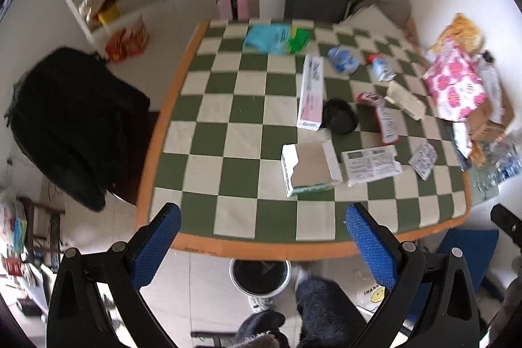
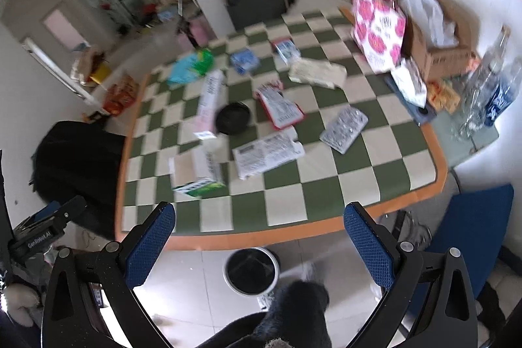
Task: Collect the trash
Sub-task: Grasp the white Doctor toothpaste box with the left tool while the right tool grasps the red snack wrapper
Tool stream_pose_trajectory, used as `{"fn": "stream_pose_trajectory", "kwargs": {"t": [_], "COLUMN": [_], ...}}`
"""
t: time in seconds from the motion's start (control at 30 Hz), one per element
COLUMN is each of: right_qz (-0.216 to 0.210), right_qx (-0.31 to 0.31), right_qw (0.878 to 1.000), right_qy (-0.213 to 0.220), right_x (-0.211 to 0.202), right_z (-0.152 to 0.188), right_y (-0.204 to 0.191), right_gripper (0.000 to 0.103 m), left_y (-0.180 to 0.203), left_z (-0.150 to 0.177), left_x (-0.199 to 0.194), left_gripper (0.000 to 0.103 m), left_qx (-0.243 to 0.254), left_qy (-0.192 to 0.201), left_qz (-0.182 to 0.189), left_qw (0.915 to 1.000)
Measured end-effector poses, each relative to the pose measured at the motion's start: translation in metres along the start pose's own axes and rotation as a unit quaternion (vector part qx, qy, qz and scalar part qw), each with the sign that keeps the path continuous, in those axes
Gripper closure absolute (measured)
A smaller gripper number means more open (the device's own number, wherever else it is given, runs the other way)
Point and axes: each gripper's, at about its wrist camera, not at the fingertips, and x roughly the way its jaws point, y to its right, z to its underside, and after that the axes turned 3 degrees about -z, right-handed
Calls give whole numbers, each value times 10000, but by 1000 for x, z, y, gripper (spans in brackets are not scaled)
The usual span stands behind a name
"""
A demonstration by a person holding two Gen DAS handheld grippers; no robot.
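Both the left gripper (image 1: pixel 262 230) and right gripper (image 2: pixel 259 229) hang spread wide and empty above the bin (image 2: pixel 251 271), while boxes and wrappers (image 2: pixel 267 154) litter the checkered table (image 2: pixel 293 217) beyond.

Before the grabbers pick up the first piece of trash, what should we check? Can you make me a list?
1. Left gripper jaws open and holding nothing: ok.
2. Right gripper jaws open and holding nothing: ok.
3. Trash bin on the floor by the table's near edge, open at the top: ok.
4. Trash within easy reach: the torn carton and the printed packet lie closest to the near edge: ok.
5. Grippers down at the trash: not ok, both are back from the checkered table.
6. Whether the black bowl counts as trash: cannot tell.
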Motion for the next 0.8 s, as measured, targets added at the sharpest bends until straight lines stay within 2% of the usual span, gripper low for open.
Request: {"fn": "stream_pose_trajectory", "kwargs": {"t": [0.13, 0.23, 0.4, 0.5, 0.57, 0.63, 0.67, 0.73, 0.77, 0.8], "right_qz": [291, 485, 645, 683, 587, 415, 350, 341, 347, 316], "right_qx": [-71, -294, -678, -908, -973, -990, -995, -935, -824, -692], "right_qw": [9992, 9969, 9886, 9808, 9765, 9724, 9713, 9725, 9748, 9771], "right_qy": [-256, -545, -1181, -1583, -1833, -2073, -2132, -2107, -2043, -1987], "right_x": [65, 135, 250, 314, 342, 367, 376, 383, 382, 381], "right_z": [-45, -95, -158, -186, -194, -199, -201, -204, -208, -211], "right_y": [14, 20, 23, 29, 31, 31, 31, 34, 38, 43], "right_gripper": [0, 0, 0, 0, 1, 16, 41, 46, 54, 56], "left_y": [20, 36, 60, 73, 82, 93, 99, 110, 116, 120], "left_z": [-45, -74, -118, -137, -150, -164, -172, -185, -193, -198], "left_x": [53, 93, 164, 194, 212, 227, 235, 249, 258, 266], "left_gripper": [0, 0, 0, 0, 0, 0, 0, 0, 1, 5], "left_qx": [70, 127, 82, 93, 151, 274, 359, 502, 580, 627], "left_qy": [-296, -544, -1159, -1438, -1567, -1642, -1674, -1727, -1768, -1797], "left_qz": [-405, -642, -787, -797, -764, -684, -628, -508, -401, -353], "left_qw": [9987, 9964, 9901, 9863, 9846, 9837, 9832, 9824, 9817, 9811]}}
